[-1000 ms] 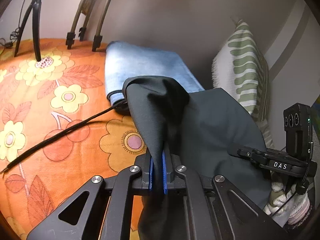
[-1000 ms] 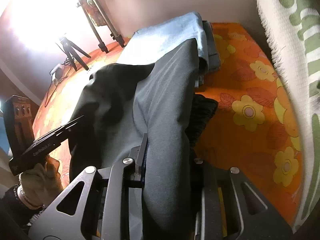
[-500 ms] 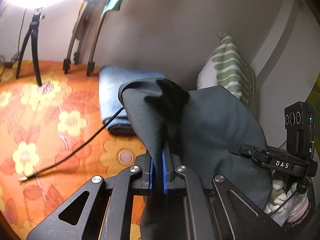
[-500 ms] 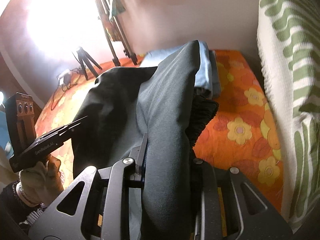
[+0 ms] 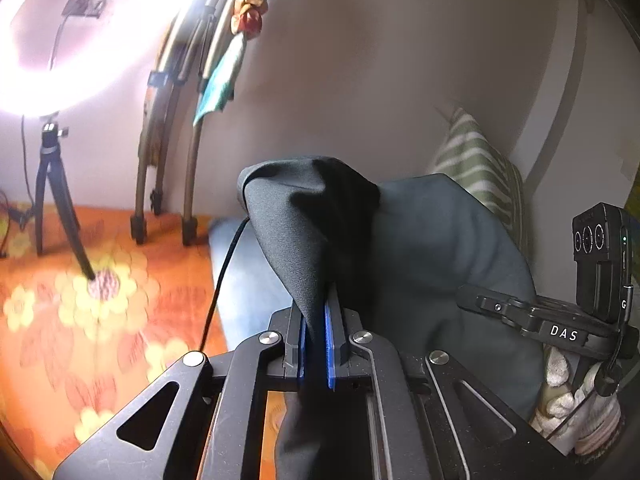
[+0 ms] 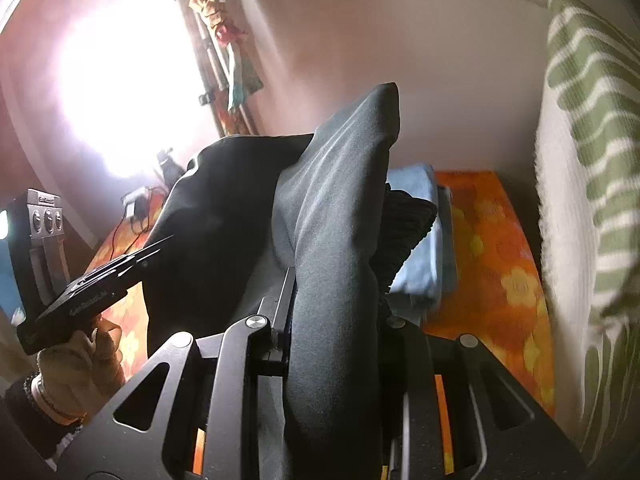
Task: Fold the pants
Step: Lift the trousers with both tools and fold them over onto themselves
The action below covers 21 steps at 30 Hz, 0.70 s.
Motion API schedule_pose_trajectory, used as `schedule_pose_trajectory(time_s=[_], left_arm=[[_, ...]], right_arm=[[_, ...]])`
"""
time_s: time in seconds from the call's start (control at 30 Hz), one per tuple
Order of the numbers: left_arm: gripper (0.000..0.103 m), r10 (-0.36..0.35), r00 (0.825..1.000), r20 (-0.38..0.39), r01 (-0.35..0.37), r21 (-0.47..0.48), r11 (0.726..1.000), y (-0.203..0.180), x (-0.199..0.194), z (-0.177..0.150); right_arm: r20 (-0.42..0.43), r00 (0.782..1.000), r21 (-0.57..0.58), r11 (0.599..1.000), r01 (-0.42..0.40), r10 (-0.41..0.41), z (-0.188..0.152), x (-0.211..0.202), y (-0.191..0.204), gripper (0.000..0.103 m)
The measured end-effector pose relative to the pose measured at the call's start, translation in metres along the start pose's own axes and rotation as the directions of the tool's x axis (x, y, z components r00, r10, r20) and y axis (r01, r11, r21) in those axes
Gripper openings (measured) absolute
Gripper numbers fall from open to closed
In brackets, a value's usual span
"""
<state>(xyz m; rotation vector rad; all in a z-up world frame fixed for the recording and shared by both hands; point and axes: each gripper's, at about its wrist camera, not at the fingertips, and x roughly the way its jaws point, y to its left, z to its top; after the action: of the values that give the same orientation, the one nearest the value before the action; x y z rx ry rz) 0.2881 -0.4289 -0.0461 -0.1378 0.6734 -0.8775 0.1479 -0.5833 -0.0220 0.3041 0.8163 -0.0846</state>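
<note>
While both claws, the left claw (image 5: 316,340) and right claw (image 6: 332,320), are clamping the dark pants (image 5: 420,248) aloft, thin fabric is risking slipping out beneath them.

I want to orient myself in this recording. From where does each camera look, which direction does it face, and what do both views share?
Left wrist: sits on the left gripper, faces the wall; the gloved right hand shows.
Right wrist: sits on the right gripper, faces the wall and ring light; the gloved left hand shows.
Shared: the dark pants clamped by both, folded blue cloth, striped pillow, floral orange bedsheet.
</note>
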Motion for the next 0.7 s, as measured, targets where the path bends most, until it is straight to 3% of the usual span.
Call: schedule_pose_trajectory(time_s=[0.4, 0.7], left_arm=[[0.006, 0.062, 0.998, 0.006, -0.062, 0.054, 0.997, 0.025, 0.068, 0.048], [0.006, 0.112, 0.994, -0.013, -0.111, 0.075, 0.991, 0.041, 0.120, 0.056]], right_arm=[[0.025, 1.000, 0.014, 1.000, -0.015, 0.014, 0.063, 0.079, -0.026, 0.024], [0.009, 1.000, 0.061, 0.998, -0.025, 0.024, 0.079, 0.140, -0.056, 0.024]])
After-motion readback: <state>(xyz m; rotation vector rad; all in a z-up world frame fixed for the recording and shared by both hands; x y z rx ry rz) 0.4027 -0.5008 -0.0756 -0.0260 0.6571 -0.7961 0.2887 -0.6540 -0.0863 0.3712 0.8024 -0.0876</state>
